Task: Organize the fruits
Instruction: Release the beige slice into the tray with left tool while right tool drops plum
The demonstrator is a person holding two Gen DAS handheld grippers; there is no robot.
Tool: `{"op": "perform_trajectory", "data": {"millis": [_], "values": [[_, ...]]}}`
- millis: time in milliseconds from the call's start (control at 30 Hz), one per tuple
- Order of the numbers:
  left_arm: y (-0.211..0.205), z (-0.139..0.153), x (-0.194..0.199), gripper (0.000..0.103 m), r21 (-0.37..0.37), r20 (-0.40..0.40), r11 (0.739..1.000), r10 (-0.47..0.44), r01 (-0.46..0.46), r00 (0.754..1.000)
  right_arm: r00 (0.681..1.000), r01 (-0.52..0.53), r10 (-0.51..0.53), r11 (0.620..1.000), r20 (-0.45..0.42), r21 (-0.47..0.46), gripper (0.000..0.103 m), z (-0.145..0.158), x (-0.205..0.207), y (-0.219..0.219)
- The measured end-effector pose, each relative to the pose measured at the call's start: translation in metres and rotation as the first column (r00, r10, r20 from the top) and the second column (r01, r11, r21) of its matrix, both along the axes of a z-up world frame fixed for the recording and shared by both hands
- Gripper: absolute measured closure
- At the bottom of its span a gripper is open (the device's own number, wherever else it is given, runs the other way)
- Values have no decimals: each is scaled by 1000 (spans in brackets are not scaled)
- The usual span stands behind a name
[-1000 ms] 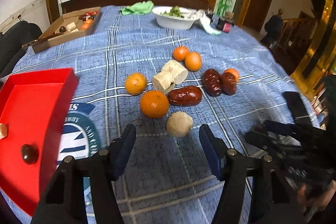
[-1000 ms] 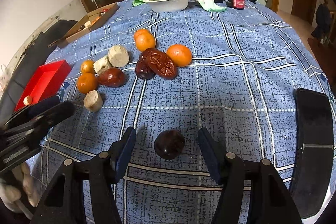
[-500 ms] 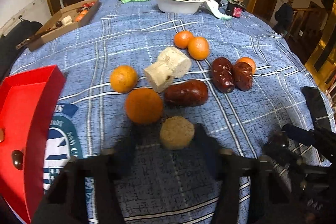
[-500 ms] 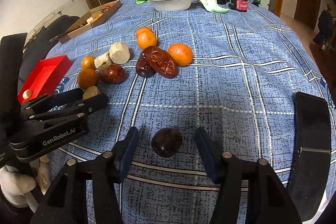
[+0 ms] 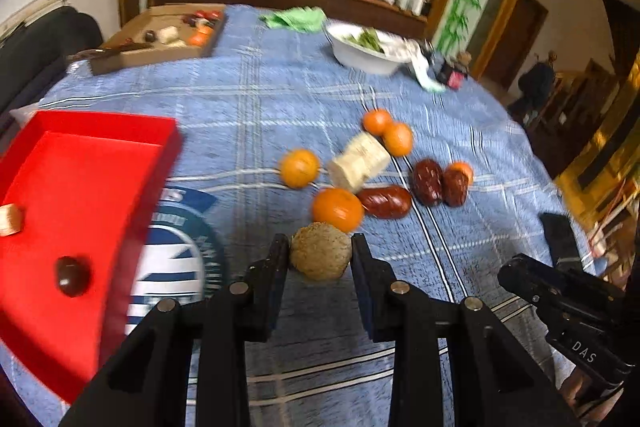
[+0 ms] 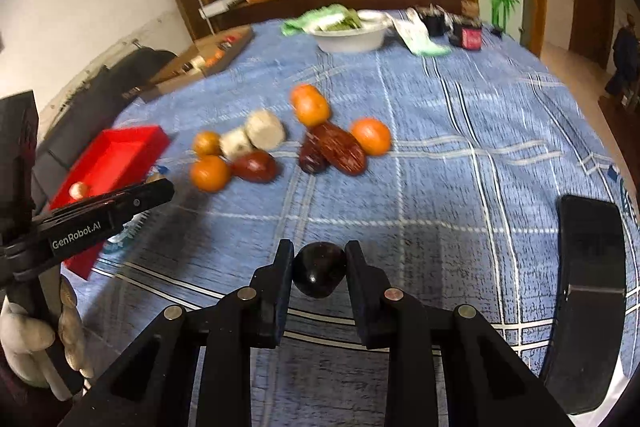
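A tan ball (image 5: pixel 321 255) is being gripped by the left gripper (image 5: pixel 320 259), a dark fruit (image 6: pixel 319 269) by the right gripper (image 6: pixel 319 269); no long axis is discernible. A chestnut (image 5: pixel 71 275) and pale chunk (image 5: pixel 9 221) are being held in the red tray (image 5: pixel 100 163).

A round worktop (image 6: pixel 460 131) covered in a blue plaid cloth. On it lie a red tray (image 5: pixel 100 187), loose oranges (image 5: pixel 299 167), dark red dates (image 5: pixel 385 202), pale root chunks (image 5: pixel 360 159), a white bowl (image 6: pixel 348 37), a cardboard box (image 5: pixel 160 43) and a black phone (image 6: pixel 588 291).
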State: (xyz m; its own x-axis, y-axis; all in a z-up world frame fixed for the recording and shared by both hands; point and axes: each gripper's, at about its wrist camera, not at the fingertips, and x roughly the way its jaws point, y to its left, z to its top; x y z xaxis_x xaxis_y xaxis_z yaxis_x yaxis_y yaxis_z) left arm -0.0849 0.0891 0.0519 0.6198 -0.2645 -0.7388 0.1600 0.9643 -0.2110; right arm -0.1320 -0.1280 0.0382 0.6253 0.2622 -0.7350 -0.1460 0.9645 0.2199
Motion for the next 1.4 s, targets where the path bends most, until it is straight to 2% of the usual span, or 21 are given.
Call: {"op": "perform_trajectory", "data": {"millis": [133, 300, 467, 667, 800, 933, 1200, 1267, 1400], "values": [[32, 13, -7, 73, -27, 34, 998, 62, -61, 998, 999, -26, 25, 999, 30, 45, 75, 12, -2, 10], [80, 18, -7, 73, -47, 54, 985, 168, -165, 984, 995, -97, 95, 991, 26, 97, 75, 22, 4, 36], [143, 12, -9, 73, -52, 52, 949, 313, -310, 948, 977, -211, 211, 970, 16, 117, 75, 29, 15, 88], [195, 5, -16, 72, -42, 50, 907, 421, -420, 906, 933, -359, 360, 926, 14, 122, 74, 35, 29, 169], [213, -1, -19, 72, -11, 54, 889, 458, -458, 887, 905, -424, 426, 900, 3, 105, 74, 31, 41, 217], [223, -10, -18, 72, -1, 37, 880, 474, -475, 880, 885, -462, 465, 883, -19, 86, 74, 22, 54, 255], [233, -15, -18, 71, -13, 23, 877, 481, -481, 876, 881, -467, 469, 883, -65, 47, 73, 0, 81, 292], [233, -14, -18, 58, -19, 26, 876, 482, -481, 876, 885, -459, 461, 887, -70, 49, 73, -3, 86, 295], [235, -9, -20, 51, -27, 38, 874, 486, -485, 873, 886, -455, 459, 888, -71, 64, 71, -4, 90, 297]]}}
